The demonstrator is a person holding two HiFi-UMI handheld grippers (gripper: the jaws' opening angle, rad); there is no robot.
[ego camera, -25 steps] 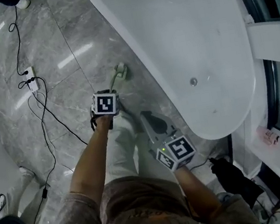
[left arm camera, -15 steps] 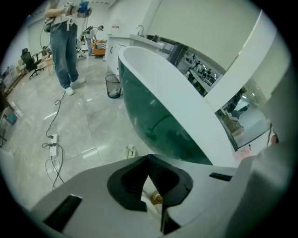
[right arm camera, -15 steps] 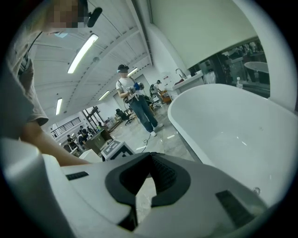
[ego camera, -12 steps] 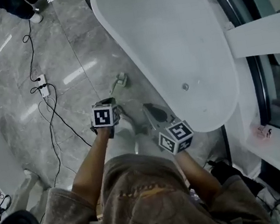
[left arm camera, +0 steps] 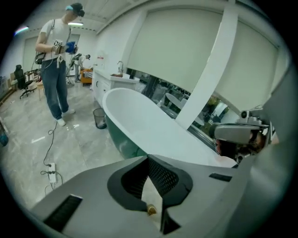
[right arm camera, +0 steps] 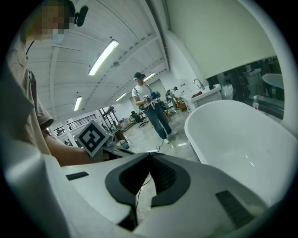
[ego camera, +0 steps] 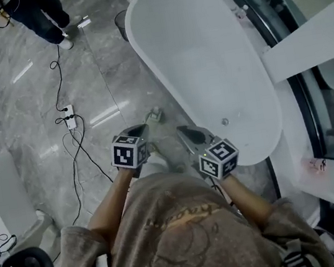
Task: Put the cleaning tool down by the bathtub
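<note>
The small pale-green cleaning tool point(ego camera: 154, 115) now lies by itself on the grey marble floor point(ego camera: 39, 118), just beside the outer wall of the white oval bathtub point(ego camera: 207, 67), near the middle of the head view. At this size we take it for a handled scrubber. A second ago our left tongs point(ego camera: 137, 130) were down at its handle. They have since lifted clear and are closed on nothing, and the right tongs point(ego camera: 187, 134) are likewise together and empty. We judge the put-down done and are standing back up.
</note>
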